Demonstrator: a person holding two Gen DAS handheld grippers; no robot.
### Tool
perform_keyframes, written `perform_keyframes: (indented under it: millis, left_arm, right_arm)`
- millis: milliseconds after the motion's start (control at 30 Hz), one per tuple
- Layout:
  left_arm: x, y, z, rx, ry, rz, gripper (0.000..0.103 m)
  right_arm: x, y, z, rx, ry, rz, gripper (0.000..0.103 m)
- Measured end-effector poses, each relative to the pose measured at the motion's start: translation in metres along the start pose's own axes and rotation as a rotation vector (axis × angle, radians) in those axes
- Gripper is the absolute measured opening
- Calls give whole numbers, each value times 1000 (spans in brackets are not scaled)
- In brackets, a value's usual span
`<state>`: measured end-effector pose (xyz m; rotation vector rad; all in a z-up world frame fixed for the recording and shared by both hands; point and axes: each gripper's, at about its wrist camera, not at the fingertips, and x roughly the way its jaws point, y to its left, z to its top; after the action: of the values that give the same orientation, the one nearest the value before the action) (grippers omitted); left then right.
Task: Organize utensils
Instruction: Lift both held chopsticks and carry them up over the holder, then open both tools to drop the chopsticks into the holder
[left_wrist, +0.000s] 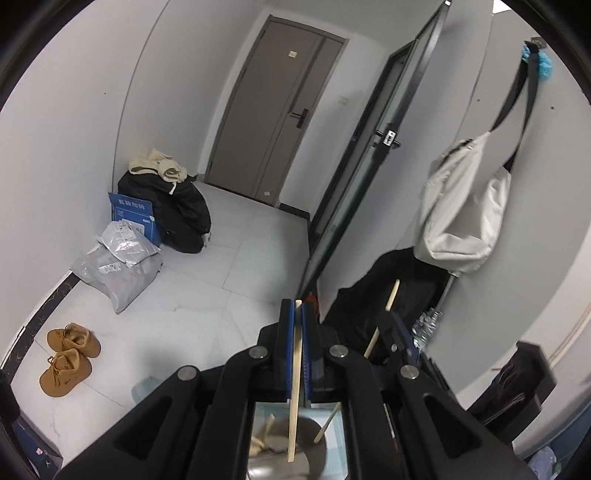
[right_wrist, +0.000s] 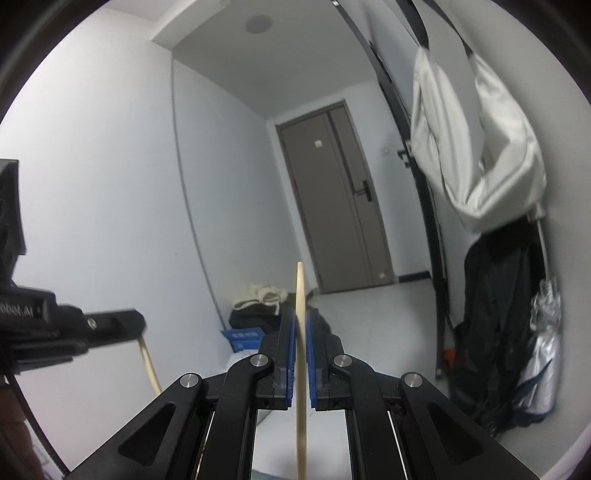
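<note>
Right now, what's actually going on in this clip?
A person holds two handheld grippers, each clamped on a wooden chopstick. The left gripper grips one chopstick whose lower end hangs over a metal pot that already has other wooden utensils in it. The right gripper holds a second chopstick upright, not yet at the pot.

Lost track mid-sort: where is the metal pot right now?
The metal pot shows at the bottom of the left wrist view, below the left hand-held gripper, with wooden utensils in it.
</note>
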<state>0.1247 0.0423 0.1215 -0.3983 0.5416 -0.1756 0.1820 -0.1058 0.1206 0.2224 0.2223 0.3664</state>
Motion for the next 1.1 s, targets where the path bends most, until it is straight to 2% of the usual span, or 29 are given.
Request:
perform_keyframes:
  millis: [233, 333, 500, 567, 867, 1100]
  left_arm:
    - [20, 16, -4, -41, 7, -26, 1]
    - [25, 17, -5, -38, 14, -35, 1]
    - [22, 14, -9, -17, -23, -54, 1]
    - [20, 10, -13, 8, -39, -53, 1]
    - [19, 15, -17, 27, -23, -52, 1]
    - [14, 20, -28, 38, 0, -64, 1]
  right_arm:
    - [21, -24, -33, 128, 12, -81, 5]
    - [23, -30, -40, 144, 3, -88, 5]
    - [20, -28, -49, 108, -27, -83, 5]
    - [18, -23, -51, 85, -34, -70, 5]
    - [7, -15, -57, 26, -8, -11, 5]
    - [-9, -1, -61, -117, 58, 123, 5]
